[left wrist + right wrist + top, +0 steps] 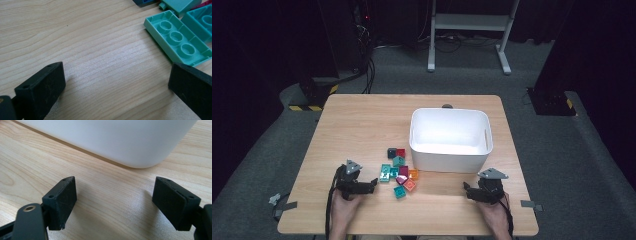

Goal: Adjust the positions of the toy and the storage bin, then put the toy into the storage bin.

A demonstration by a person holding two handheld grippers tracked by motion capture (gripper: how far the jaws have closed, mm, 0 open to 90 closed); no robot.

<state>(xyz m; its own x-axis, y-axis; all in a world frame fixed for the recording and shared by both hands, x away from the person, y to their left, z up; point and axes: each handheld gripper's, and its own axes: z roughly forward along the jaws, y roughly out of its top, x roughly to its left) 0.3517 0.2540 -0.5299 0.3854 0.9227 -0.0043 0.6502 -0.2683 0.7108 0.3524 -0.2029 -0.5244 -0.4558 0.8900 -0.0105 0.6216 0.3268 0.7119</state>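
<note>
Our left gripper (pixel 373 183) rests low on the table (pixel 357 125), jaws spread and empty, aimed at the loose bricks (pixel 399 173) just ahead; a mint brick (pixel 178 41) lies nearest, likely first pick. Our right gripper (pixel 468 190) is also spread, empty, facing the white bin (pixel 450 140) close ahead, probably where bricks go.

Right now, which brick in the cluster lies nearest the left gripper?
The light-teal brick at the cluster's left edge, lying hollow side up; the other bricks sit farther from the left gripper.
</note>
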